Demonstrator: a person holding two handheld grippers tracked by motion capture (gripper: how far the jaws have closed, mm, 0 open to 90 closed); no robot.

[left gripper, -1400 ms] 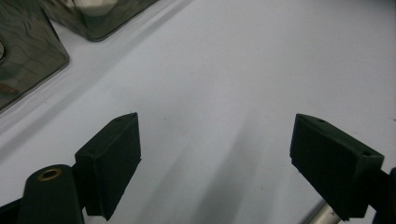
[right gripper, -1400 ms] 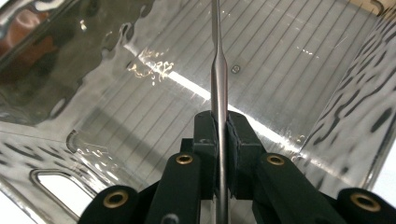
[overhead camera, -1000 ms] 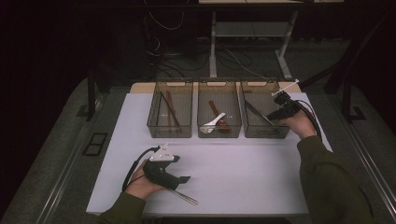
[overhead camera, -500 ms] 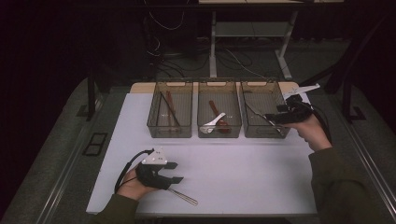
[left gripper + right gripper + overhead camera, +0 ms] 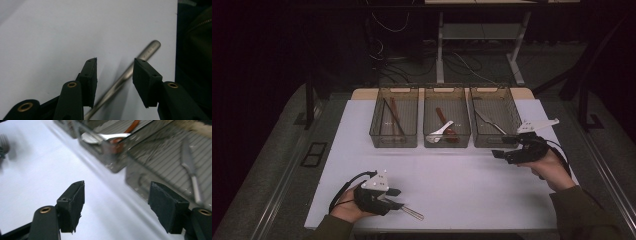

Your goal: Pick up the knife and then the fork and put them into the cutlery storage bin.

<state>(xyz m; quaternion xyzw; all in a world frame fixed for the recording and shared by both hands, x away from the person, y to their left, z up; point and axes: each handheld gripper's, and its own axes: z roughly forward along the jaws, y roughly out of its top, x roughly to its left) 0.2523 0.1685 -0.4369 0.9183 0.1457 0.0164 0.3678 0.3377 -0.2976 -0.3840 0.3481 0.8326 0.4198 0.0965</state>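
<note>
A: High view: left claw [image 5: 399, 199] at the near bench [image 5: 462, 175] edge, over the fork [image 5: 411, 213]. Right claw [image 5: 502, 154] empty, just before the right bin [image 5: 492, 122].

B: Left gripper view?

A: Jaws have just been closing, not yet touching the fork [image 5: 130, 72] handle between them. Centre, then pinch.

B: Right gripper view?

A: Jaws apart. Knife [image 5: 191, 167] in right bin [image 5: 160, 160]; spoon [image 5: 100, 137] in middle bin [image 5: 110, 152] beside it.

1. Three clear bins [image 5: 446, 141] in a row at far side of white counter [image 5: 462, 180].
2. Left bin: brown chopsticks [image 5: 393, 116].
3. Middle: white spoon [image 5: 440, 132].
4. Right: knife [image 5: 486, 121].
</note>
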